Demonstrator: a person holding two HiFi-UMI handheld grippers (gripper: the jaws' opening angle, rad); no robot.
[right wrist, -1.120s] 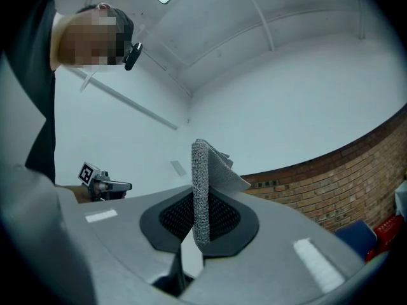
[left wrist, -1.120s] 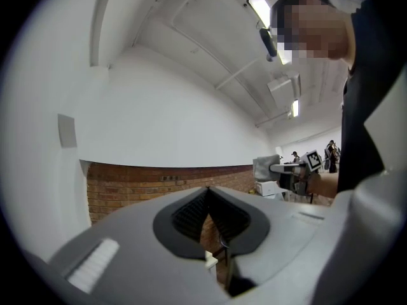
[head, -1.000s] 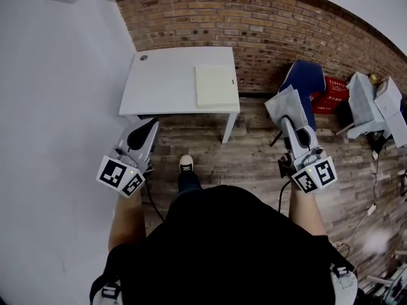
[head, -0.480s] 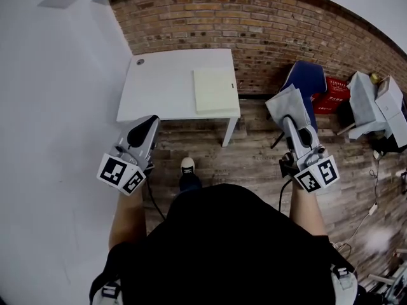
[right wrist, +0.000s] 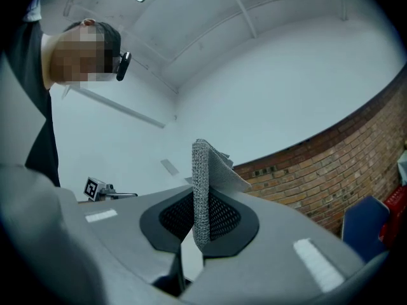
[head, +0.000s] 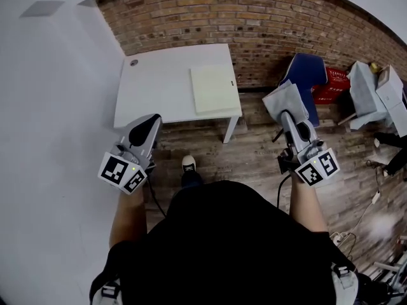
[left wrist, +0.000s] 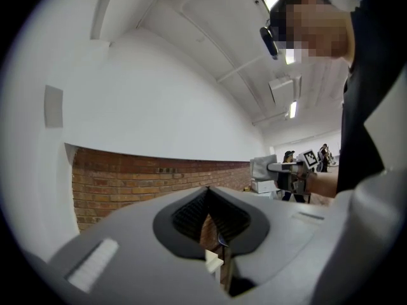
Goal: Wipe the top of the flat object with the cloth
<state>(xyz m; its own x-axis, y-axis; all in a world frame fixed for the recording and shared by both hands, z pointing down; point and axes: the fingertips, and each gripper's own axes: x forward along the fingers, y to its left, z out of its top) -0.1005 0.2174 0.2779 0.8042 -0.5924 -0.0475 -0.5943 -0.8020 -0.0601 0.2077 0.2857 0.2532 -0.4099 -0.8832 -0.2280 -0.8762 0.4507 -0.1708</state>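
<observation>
1) flat pad (head: 214,89): pale, on white counter (head: 152,88), right end; shown in head view only.
2) cloth (head: 284,100): grey, pinched in R tool (head: 284,110), off counter, above floor (head: 254,151); mesh weave clear in right gripper view.
3) L tool (head: 151,121): jaws together, empty.

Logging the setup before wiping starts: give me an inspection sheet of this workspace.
Surface: white table, standing in the corner.
Job's things: pale flat pad on the table's right part; grey cloth off the table, in the right tongs.
Clutter: blue chair, red crate, white boxes by the wall.
Tongs: left tongs shut, empty; right tongs shut on the cloth.
Cables: loose cable on the floor, right side.
Surroundings: brick wall, wood floor.
</observation>
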